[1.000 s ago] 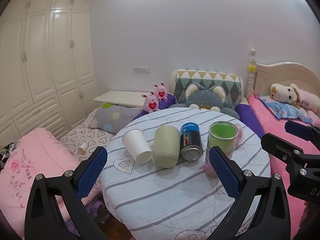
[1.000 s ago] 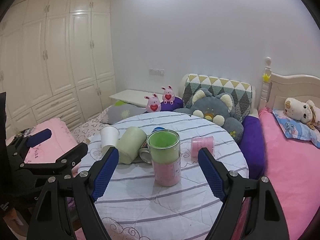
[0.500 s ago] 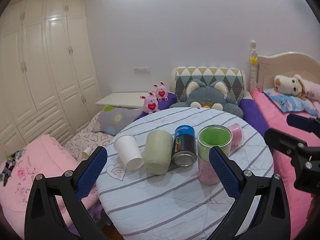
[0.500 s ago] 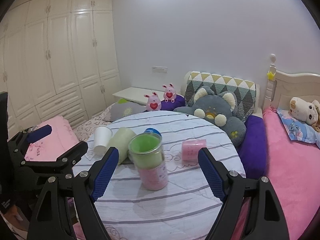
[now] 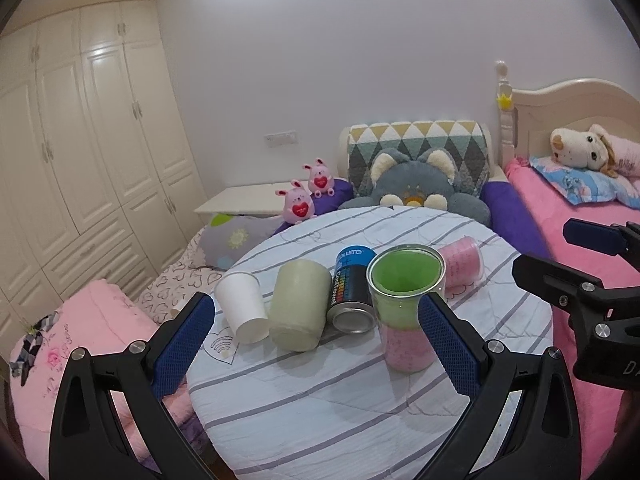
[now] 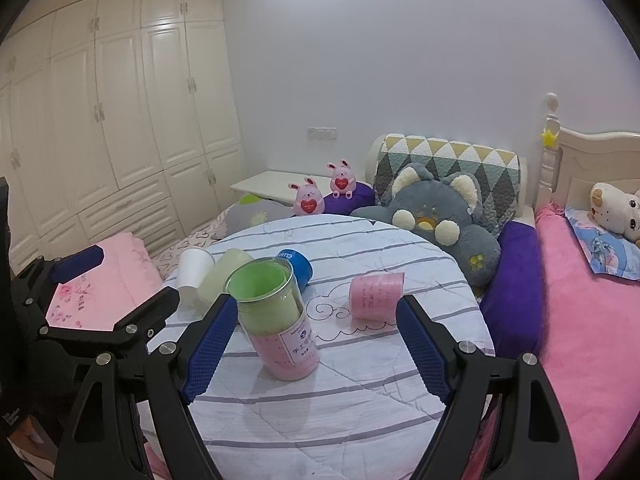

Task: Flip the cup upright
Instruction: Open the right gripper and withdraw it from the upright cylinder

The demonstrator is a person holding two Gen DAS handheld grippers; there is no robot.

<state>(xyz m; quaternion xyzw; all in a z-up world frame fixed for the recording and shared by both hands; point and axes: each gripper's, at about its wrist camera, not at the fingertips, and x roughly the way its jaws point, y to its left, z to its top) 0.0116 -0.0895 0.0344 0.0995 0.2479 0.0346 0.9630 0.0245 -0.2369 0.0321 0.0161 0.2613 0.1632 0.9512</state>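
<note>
**Both grippers open over the round counter, cups lying on their sides**

In the left wrist view the left gripper (image 5: pixel 316 328) fills the lower frame, its blue-padded fingers (image 5: pixel 182 342) spread wide and holding nothing. Between them sits the round counter with a white cloth with grey stripes (image 5: pixel 320 400). At the centre of the frame four things lie or stand in a row: a white paper cup (image 5: pixel 244 306) on its side at the left, a pale green cup (image 5: pixel 298 310) on its side touching it, a blue printed metal can (image 5: pixel 352 290) lying just beside that, and an upright clear glass jar with green and pink layers (image 5: pixel 404 304) at the right. Behind the jar, toward the centre right, a pink translucent cup (image 5: pixel 462 262) lies on its side, apart from the row.

In the right wrist view the right gripper (image 6: pixel 316 350) occupies the lower frame, its fingers (image 6: pixel 422 354) also wide apart and empty. The jar stands just beside its left finger, tilted in the picture; the pink cup lies at centre frame, between the fingertips and farther back. The left gripper shows at the left edge.

A grey plush cat (image 6: pixel 440 216) sits behind the counter.
</note>
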